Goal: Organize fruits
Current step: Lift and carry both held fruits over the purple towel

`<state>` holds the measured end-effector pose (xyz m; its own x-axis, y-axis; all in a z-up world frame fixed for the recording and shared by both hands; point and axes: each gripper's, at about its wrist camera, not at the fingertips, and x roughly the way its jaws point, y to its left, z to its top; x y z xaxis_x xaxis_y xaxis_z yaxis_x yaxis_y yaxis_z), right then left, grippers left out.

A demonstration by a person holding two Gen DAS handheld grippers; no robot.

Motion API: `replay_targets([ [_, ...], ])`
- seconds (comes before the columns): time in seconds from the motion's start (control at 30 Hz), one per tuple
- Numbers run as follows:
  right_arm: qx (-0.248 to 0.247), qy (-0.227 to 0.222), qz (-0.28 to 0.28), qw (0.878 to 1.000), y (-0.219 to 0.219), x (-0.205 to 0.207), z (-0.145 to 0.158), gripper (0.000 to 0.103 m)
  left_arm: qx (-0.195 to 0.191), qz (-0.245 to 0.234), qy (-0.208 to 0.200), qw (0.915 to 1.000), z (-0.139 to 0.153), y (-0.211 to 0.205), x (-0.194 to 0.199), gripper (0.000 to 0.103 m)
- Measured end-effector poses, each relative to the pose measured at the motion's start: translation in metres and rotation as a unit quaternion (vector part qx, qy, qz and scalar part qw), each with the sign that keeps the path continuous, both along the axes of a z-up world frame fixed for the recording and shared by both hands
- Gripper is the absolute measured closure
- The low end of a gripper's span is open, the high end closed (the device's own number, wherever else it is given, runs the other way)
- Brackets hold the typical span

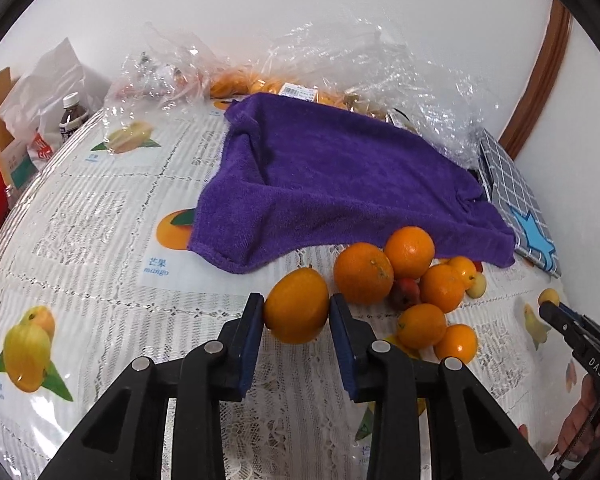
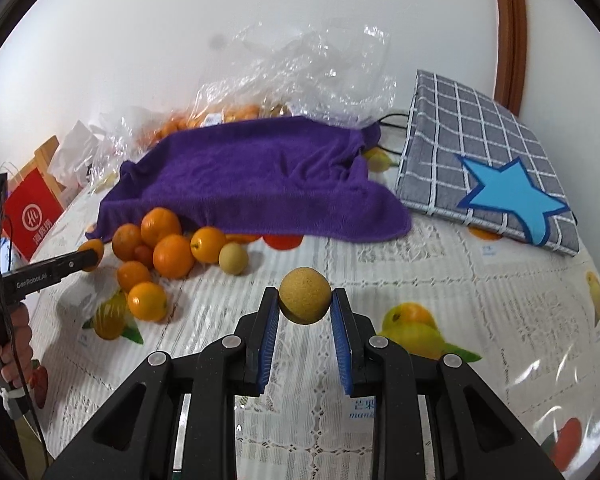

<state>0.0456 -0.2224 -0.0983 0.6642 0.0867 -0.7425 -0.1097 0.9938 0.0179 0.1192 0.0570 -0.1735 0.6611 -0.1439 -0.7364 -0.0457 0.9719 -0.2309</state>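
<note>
My left gripper (image 1: 297, 309) is shut on an orange (image 1: 296, 306) and holds it just above the table, left of a pile of several oranges (image 1: 410, 276) and small fruits in front of a purple towel (image 1: 332, 176). My right gripper (image 2: 305, 300) is shut on a small tan round fruit (image 2: 305, 295), to the right of the same pile (image 2: 156, 252). Another tan fruit (image 2: 233, 259) lies at the pile's right edge. The left gripper (image 2: 88, 260) also shows in the right wrist view, and the right gripper (image 1: 550, 306) in the left wrist view.
The table has a fruit-print lace cloth (image 1: 100, 240). Clear plastic bags with more oranges (image 1: 260, 80) lie behind the towel. A grey checked bag with a blue star (image 2: 492, 160) lies at the right. A bottle (image 1: 72, 118), white bag and red bag (image 2: 34, 216) stand at the left.
</note>
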Motion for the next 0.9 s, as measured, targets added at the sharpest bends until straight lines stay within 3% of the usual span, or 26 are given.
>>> replay_targets([
  [0.53,0.0,-0.034,0.035,0.999,0.025,0.005,0.029,0.077,-0.011,0.003,-0.027,0.9996,0.038,0.002,-0.001,0.071],
  [0.9,-0.001,-0.058,0.029,0.998,0.026,0.023,0.049,0.077,-0.004,0.006,-0.043,0.9991,0.062,0.002,0.018,0.071],
])
